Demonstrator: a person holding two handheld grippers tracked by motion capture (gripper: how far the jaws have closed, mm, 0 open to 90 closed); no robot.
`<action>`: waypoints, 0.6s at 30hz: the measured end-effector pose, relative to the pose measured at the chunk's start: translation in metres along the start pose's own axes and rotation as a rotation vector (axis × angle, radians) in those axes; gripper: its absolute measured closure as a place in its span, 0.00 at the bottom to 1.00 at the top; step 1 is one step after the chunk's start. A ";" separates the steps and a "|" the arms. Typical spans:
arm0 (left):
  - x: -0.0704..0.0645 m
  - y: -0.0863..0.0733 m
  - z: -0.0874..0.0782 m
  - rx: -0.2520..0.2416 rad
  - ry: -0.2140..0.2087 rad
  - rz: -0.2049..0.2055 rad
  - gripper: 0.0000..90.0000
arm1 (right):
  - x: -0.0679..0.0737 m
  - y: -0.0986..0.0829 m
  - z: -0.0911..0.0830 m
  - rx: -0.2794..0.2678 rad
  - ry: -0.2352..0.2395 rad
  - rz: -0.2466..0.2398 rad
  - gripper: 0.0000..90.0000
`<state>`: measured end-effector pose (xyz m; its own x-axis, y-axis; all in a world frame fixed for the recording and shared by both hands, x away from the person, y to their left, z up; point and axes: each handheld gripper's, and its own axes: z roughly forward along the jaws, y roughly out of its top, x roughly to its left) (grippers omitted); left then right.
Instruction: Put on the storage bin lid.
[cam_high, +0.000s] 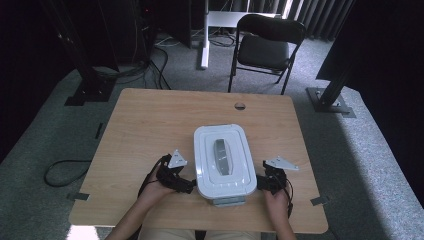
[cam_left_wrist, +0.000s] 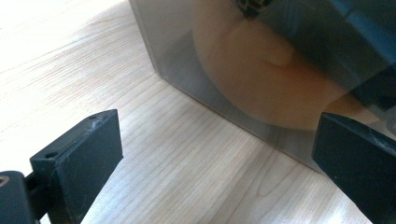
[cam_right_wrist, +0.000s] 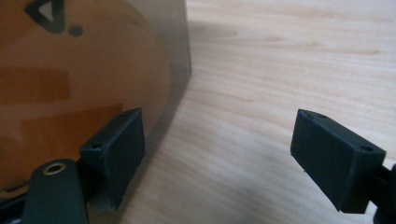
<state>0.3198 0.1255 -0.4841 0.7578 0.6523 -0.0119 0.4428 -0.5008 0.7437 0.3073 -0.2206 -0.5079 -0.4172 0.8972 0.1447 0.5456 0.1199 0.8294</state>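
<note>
A lidded box (cam_high: 223, 160) with translucent walls stood on the worktop (cam_high: 145, 125), toward the near edge at about six o'clock from its centre. A white lid (cam_high: 206, 150) with a grey handle (cam_high: 222, 156) was seated on top, and a small grey latch (cam_high: 229, 201) showed at the near end.

The left hand-held gripper (cam_high: 187, 186) was set at the box's eight o'clock corner, its jaws spread wide; in the left gripper view the box wall (cam_left_wrist: 261, 84) lay ahead of it, with one jaw close to that wall. The right hand-held gripper (cam_high: 261, 184) sat at four o'clock, also spread wide; in the right gripper view one jaw lay just against the curved box corner (cam_right_wrist: 180, 70) and the other stood well apart over bare wood.

Nothing was gripped by either. Because the walls looked smooth and the corners rounded, a jaw could be judged likely to slip off if closed there. An uneven squeeze from one side could have slid or turned the box toward the near edge. If the box were lifted by the lid rim while the latch was loose, the lid might have come away.
</note>
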 end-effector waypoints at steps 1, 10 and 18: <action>0.000 0.000 0.000 0.002 0.001 0.004 0.03 | 0.001 -0.001 0.000 0.001 -0.005 -0.003 0.19; 0.007 -0.002 -0.006 -0.001 0.027 -0.002 0.03 | 0.009 -0.008 0.002 0.020 0.023 0.007 0.20; 0.011 -0.005 -0.013 -0.023 0.021 -0.012 0.03 | 0.015 -0.006 0.008 0.035 -0.009 -0.050 0.16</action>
<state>0.3196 0.1428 -0.4794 0.7419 0.6705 -0.0068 0.4407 -0.4799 0.7587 0.3033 -0.2045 -0.5150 -0.4383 0.8934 0.0988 0.5493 0.1792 0.8162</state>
